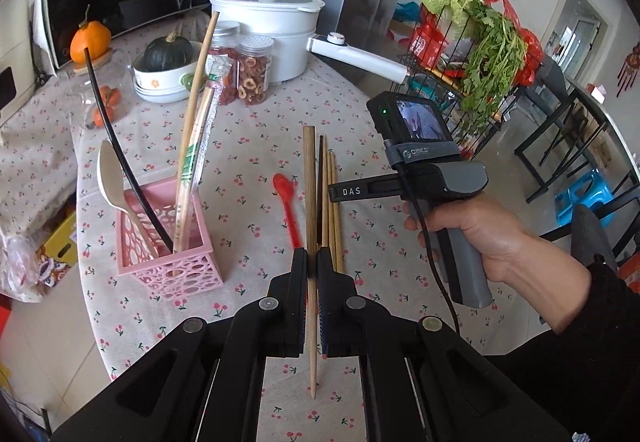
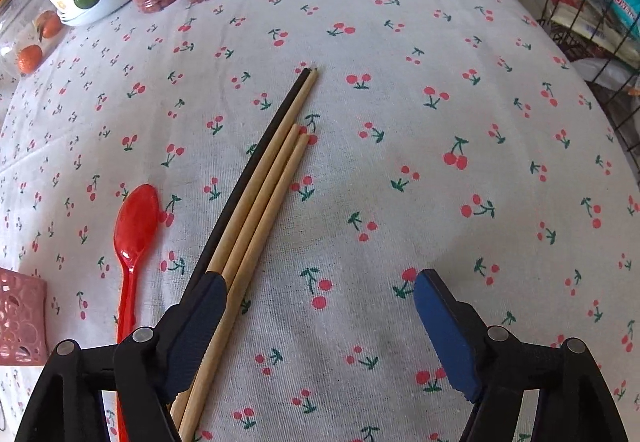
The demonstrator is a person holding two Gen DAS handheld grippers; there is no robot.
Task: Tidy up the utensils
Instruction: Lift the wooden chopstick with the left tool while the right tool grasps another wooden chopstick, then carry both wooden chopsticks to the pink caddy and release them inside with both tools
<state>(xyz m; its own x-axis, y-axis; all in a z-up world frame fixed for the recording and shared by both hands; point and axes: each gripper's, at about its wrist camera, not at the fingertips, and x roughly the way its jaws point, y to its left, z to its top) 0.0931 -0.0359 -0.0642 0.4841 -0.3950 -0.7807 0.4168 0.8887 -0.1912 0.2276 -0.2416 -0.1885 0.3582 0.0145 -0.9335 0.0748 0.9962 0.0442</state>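
The left claw pinches one wooden chopstick, holding it above the cherry-print worktop. The right claw is spread wide — nothing between its pads — just beside four loose chopsticks lying together near a red spoon. The pink basket holds a white spoon and more chopsticks.

Left wrist view looks from higher across the desk; right wrist view sits low, close; both share the red spoon.
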